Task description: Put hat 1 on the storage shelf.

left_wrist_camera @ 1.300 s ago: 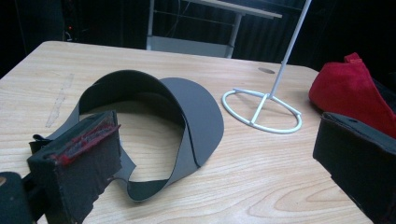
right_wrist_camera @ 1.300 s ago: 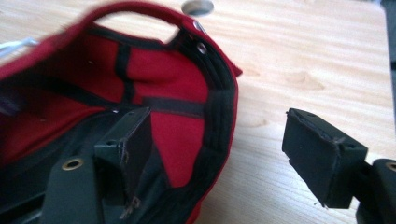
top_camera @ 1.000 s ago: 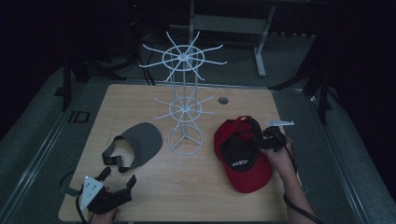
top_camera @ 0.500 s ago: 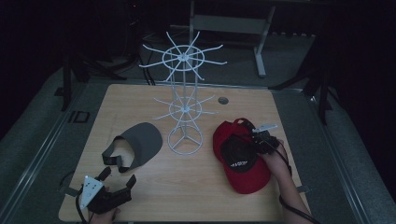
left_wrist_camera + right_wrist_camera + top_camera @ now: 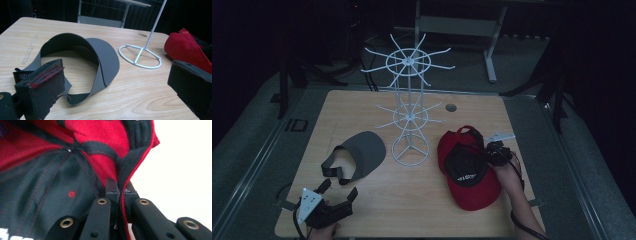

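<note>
A red cap lies upside down on the wooden surface, its black lining facing up. The right gripper has just been closing, and its jaws now pinch the cap's rim from the side farthest from the stand. In the right gripper view the two black jaws meet on the red edge, with the black lining on one side of them and the red outer cloth on the other. The person's right hand holds this gripper just beside the cap.

The left gripper rests at the near corner of the surface, its jaws spread wide with nothing between them. Just beyond those jaws lies a grey visor, its band curled into an open loop and its brim pointing away from them. Farther beyond the jaws, between the visor and the cap, stands a white wire stand with a ring base and two tiers of spokes.
</note>
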Demonstrator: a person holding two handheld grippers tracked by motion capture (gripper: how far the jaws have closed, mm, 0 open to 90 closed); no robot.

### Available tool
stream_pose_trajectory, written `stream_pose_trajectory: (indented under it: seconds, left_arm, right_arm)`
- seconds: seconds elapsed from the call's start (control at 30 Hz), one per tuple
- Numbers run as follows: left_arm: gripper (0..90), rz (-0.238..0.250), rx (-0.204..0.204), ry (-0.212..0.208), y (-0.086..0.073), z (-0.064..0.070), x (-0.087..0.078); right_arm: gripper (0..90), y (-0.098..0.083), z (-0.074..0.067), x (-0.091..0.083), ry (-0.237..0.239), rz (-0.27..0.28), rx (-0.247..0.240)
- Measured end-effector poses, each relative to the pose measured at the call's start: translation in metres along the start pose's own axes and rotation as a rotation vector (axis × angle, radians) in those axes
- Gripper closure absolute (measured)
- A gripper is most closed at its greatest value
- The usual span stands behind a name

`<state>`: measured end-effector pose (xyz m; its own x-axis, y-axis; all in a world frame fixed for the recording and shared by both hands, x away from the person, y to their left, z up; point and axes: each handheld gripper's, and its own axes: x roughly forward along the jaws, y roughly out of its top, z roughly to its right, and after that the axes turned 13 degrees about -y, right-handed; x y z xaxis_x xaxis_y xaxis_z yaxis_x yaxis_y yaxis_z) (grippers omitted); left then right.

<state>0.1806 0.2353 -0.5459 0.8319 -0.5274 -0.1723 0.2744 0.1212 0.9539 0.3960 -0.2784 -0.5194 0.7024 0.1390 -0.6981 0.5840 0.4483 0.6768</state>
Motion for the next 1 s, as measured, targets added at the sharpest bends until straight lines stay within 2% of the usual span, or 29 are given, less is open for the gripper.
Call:
stream_pose_trajectory:
  seconds: [0.2, 0.23, 0.57, 0.6, 0.8, 0.9, 0.97, 1.0]
  left_arm:
    - [1.5, 0.002, 0.0, 0.003, 0.0, 0.0, 0.0]
    - [1.5, 0.003, 0.0, 0.004, 0.0, 0.0, 0.0]
    - [1.5, 0.006, 0.025, 0.01, 0.0, 0.002, 0.001]
    - [1.5, 0.008, 0.029, 0.01, 0.0, 0.002, 0.001]
    - [1.5, 0.008, 0.035, 0.005, 0.001, 0.005, 0.002]
    - [1.5, -0.01, 0.073, 0.013, 0.003, 0.01, 0.004]
    - [1.5, -0.02, 0.098, 0.017, 0.006, 0.014, 0.006]
    - [1.5, -0.019, 0.095, 0.012, 0.007, 0.015, 0.007]
  right_arm:
    - [87.5, 0.002, 0.006, -0.018, 0.015, 0.058, 0.073]
    - [87.5, 0.003, 0.009, -0.025, 0.015, 0.08, 0.097]
    - [87.5, 0.011, 0.023, -0.057, 0.006, 0.155, 0.161]
    - [87.5, 0.013, 0.025, -0.065, 0.004, 0.175, 0.171]
    - [87.5, 0.018, 0.03, -0.084, 0.005, 0.233, 0.205]
    - [87.5, 0.022, 0.032, -0.099, -0.004, 0.271, 0.214]
    - [87.5, 0.023, 0.033, -0.103, -0.007, 0.282, 0.217]
    - [87.5, 0.023, 0.034, -0.108, -0.003, 0.296, 0.222]
